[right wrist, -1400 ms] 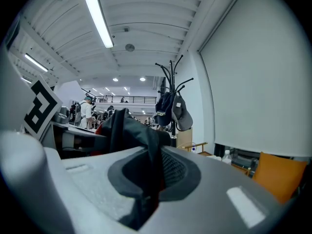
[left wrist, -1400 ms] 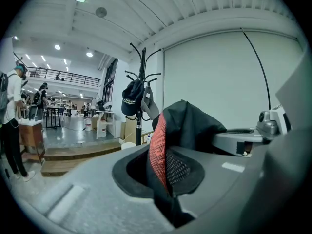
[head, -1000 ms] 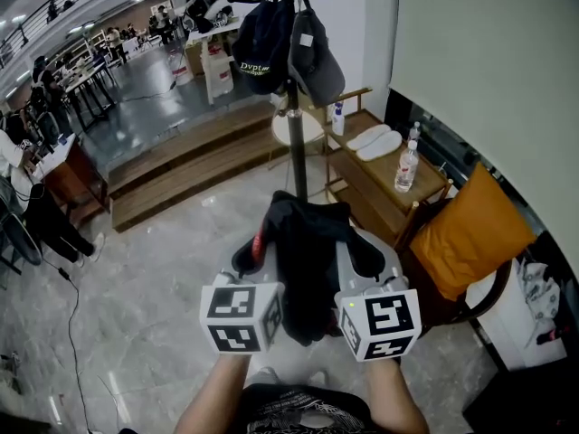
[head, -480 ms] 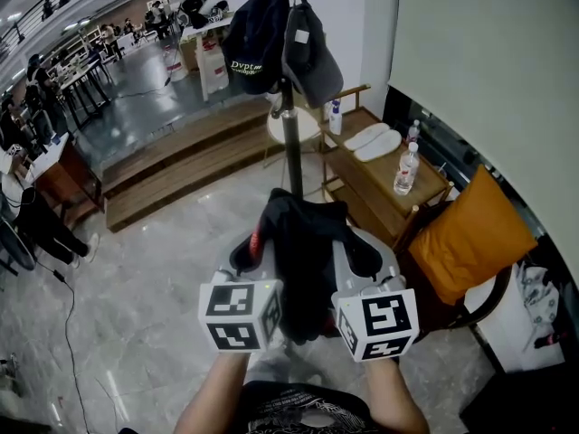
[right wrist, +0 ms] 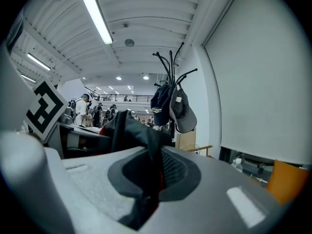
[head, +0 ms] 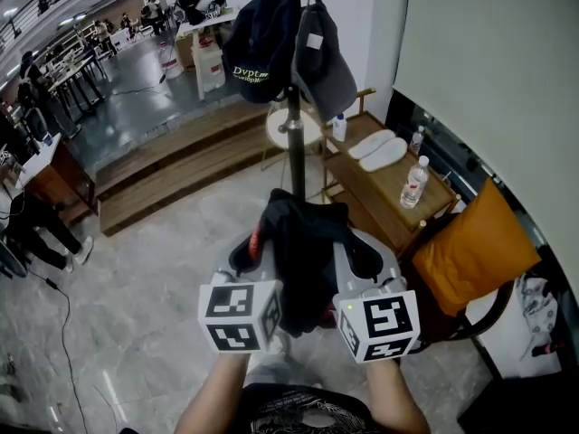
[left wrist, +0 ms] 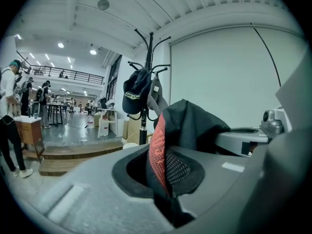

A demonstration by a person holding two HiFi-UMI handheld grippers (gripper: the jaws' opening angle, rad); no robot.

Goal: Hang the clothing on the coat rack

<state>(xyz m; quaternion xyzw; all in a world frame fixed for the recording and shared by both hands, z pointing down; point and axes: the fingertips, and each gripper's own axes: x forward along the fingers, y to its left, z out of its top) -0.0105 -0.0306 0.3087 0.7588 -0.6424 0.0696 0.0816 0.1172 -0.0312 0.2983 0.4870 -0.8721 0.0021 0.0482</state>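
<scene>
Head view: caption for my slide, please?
Left tongs and right tongs hold a black garment before the coat rack.

Glossy floor [head: 163,260], coat rack [head: 296,156] and wooden bench [head: 375,186] on it

The clothing [head: 303,260] was black with a red strip and dotted mesh. The lettered cap [head: 258,48] was dark navy, the other cap [head: 327,61] grey, the cushion [head: 470,251] orange.

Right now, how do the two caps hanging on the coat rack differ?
The dark cap is near black with pale lettering; the grey cap is lighter with a small white patch. The dark cap hangs rounded and fuller; the grey cap hangs flatter and reaches lower. Both hang from the top hooks of the coat rack.
</scene>
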